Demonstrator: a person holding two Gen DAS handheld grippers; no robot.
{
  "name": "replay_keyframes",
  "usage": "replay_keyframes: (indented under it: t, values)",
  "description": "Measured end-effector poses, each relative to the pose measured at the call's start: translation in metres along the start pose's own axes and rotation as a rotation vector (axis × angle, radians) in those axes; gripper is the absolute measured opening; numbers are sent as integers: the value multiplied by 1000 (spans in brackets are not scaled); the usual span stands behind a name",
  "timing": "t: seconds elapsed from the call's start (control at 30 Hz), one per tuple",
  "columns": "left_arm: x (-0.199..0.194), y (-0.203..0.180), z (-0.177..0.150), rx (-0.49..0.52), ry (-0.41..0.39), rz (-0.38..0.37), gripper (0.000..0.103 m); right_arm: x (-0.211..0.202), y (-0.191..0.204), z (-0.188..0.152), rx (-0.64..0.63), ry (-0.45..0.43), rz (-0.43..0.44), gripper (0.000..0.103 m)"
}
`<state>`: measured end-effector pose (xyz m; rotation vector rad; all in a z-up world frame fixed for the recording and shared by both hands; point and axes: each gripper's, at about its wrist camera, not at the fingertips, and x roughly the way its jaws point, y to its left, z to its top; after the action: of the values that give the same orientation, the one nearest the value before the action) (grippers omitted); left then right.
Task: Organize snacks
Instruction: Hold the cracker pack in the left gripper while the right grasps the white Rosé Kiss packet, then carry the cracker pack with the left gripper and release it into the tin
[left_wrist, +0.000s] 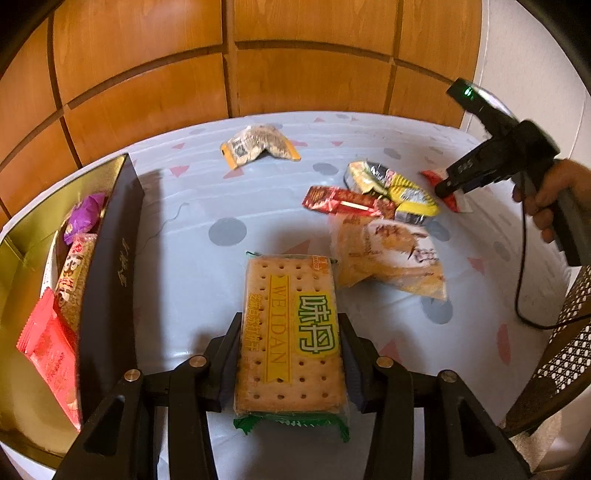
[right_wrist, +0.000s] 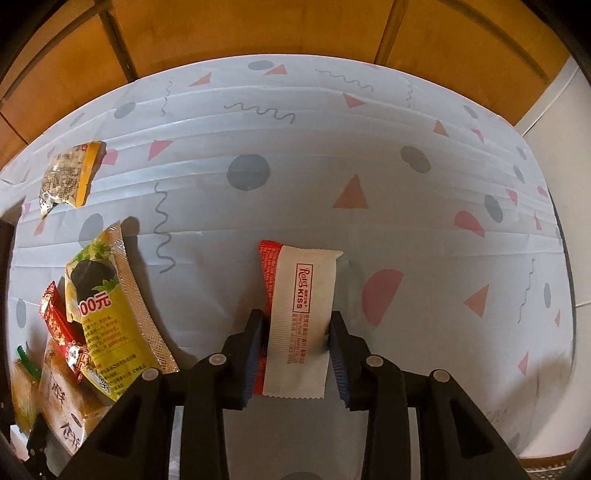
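Note:
My left gripper (left_wrist: 291, 325) is shut on a cracker pack (left_wrist: 291, 332) with green ends and a yellow "WEIDAN" label, held over the cloth-covered table (left_wrist: 192, 258). A gold-lined box (left_wrist: 22, 280) with a dark wall stands at the left and holds several snacks. My right gripper (right_wrist: 297, 323) is shut on a white and red "Kiss" packet (right_wrist: 303, 314); it also shows in the left wrist view (left_wrist: 448, 188) at the far right. Loose snacks lie between: a yellow-green packet (right_wrist: 107, 302), a red packet (left_wrist: 340, 201), an orange bag (left_wrist: 391, 254).
An orange-edged clear packet (left_wrist: 258, 146) lies near the table's far side, also in the right wrist view (right_wrist: 68, 173). Wooden panels (left_wrist: 295, 55) rise behind the table. A woven chair back (left_wrist: 554, 354) stands at the right edge.

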<state>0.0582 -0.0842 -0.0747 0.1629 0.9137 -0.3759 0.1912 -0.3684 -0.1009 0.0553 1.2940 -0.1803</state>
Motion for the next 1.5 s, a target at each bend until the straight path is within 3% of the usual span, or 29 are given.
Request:
replay_keyframes:
  t: [0.2, 0.43, 0.57, 0.73, 0.9, 1.03, 1.37, 1.5]
  values:
    - [-35, 6, 13, -38, -67, -45, 47, 0, 7, -5, -39, -17, -27, 36]
    - [-82, 56, 35, -213, -136, -64, 47, -4, 11, -10, -60, -27, -42, 36]
    - [-105, 105, 43, -326, -169, -20, 47, -3, 16, -11, -64, -30, -46, 36]
    - [-114, 173, 38, -451, -159, 92, 47, -4, 16, -11, -73, -32, -53, 36]
    - [-91, 239, 28, -604, -55, 148, 47, -5, 19, -11, -81, -33, -60, 36]
    - [-66, 267, 28, -662, 9, 164, 47, -5, 19, -11, -82, -33, -62, 36]
    - [-6, 299, 50, -643, 89, 259, 47, -5, 21, -10, -91, -34, -68, 36]
    - [10, 299, 57, -624, 99, 253, 47, -5, 21, -10, -94, -36, -72, 36]
